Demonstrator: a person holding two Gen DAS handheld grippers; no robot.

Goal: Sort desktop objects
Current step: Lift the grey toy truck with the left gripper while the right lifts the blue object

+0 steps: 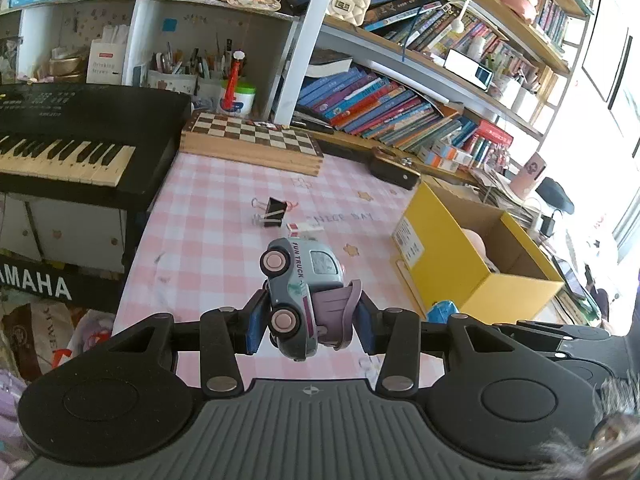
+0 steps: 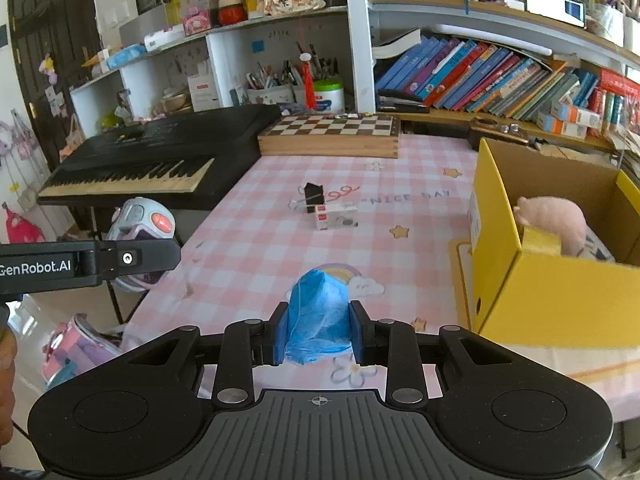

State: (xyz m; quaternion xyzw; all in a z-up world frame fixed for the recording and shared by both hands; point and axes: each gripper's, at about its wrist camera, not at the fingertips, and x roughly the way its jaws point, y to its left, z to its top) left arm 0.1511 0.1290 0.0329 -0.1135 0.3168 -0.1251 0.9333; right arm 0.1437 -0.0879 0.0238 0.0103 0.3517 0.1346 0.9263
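Observation:
My left gripper [image 1: 310, 322] is shut on a grey-and-purple toy truck [image 1: 300, 288] and holds it on its side above the pink checked tablecloth [image 1: 208, 232]. The truck also shows at the left of the right wrist view [image 2: 140, 224], held in the air. My right gripper [image 2: 319, 332] is shut on a crumpled blue cloth [image 2: 318, 312] at the table's near edge. A black binder clip [image 1: 274, 212] [image 2: 313, 198] and a small white box [image 1: 300, 230] [image 2: 335, 216] lie mid-table. An open yellow cardboard box [image 1: 480, 252] [image 2: 540, 280] at the right holds a pink plush toy [image 2: 554, 220].
A black keyboard piano [image 1: 72, 140] [image 2: 160, 156] stands at the left. A wooden chessboard box [image 1: 252, 140] [image 2: 332, 136] lies at the back. Bookshelves [image 1: 400, 108] and pen holders [image 1: 188, 72] line the rear. A dark case [image 1: 394, 168] lies behind the yellow box.

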